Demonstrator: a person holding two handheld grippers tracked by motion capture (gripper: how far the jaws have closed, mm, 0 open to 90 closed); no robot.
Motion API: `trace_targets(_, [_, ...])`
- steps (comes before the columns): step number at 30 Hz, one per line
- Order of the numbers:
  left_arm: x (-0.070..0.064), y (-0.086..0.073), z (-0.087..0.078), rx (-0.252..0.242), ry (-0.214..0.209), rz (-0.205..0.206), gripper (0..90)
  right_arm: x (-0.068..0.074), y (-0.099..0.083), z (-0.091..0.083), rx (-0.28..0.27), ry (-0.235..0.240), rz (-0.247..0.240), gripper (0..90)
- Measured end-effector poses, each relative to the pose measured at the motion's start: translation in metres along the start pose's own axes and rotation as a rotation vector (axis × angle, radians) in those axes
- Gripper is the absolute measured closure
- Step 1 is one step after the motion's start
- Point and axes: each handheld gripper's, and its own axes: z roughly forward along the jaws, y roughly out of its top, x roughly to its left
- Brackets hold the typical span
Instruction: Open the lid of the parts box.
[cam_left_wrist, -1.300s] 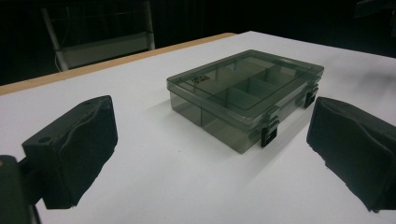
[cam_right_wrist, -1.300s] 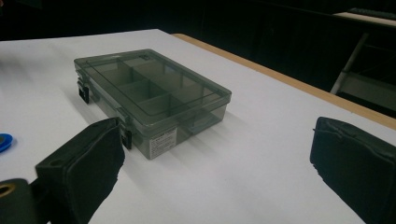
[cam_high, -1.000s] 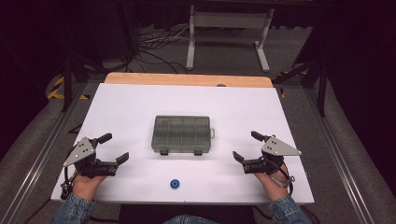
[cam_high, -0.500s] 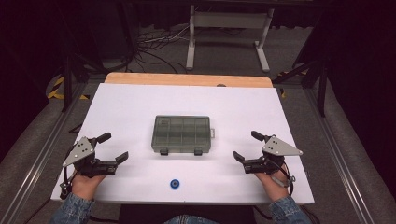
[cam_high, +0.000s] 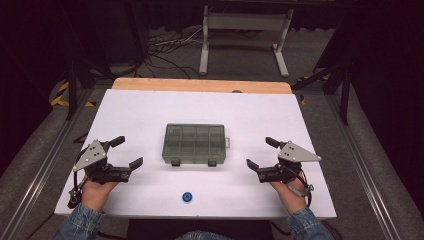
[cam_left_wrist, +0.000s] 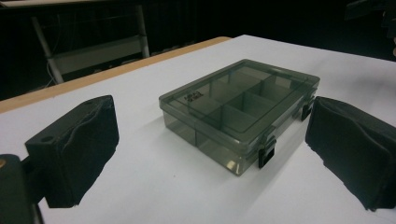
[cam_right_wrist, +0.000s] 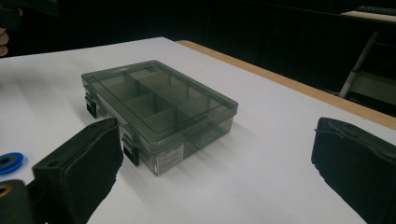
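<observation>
Both of the person's hands rest low at the near edge of the white bench (cam_high: 150, 107), forearms coming in from below, each aimed inward at the smoky compartment box (cam_high: 194, 144) that sits shut in the middle. The left tongs (cam_high: 131, 152) gape wide, holding nothing, well apart from the box. The right tongs (cam_high: 261, 153) are likewise spread and empty. A small blue ring (cam_high: 187, 197) lies near the front edge, between the hands.

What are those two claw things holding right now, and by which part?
Nothing. The left gripper and right gripper both stand open on either side of the closed compartment box, apart from it. The small blue ring lies untouched too.
</observation>
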Motion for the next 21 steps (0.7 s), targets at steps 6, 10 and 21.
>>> trace_targets(6, [0.0, 0.008, 0.008, -0.005, -0.018, 0.008, 3.5, -0.002, 0.008, 0.008, -0.003, 0.011, -0.01, 2.8])
trace_targets(10, [0.001, 0.012, 0.012, -0.008, -0.024, 0.01, 3.5, -0.003, 0.011, 0.01, -0.019, 0.018, 0.006, 2.8])
trace_targets(21, [0.008, 0.021, 0.034, -0.009, -0.052, -0.01, 3.8, -0.002, 0.021, 0.025, -0.037, 0.053, -0.002, 0.1])
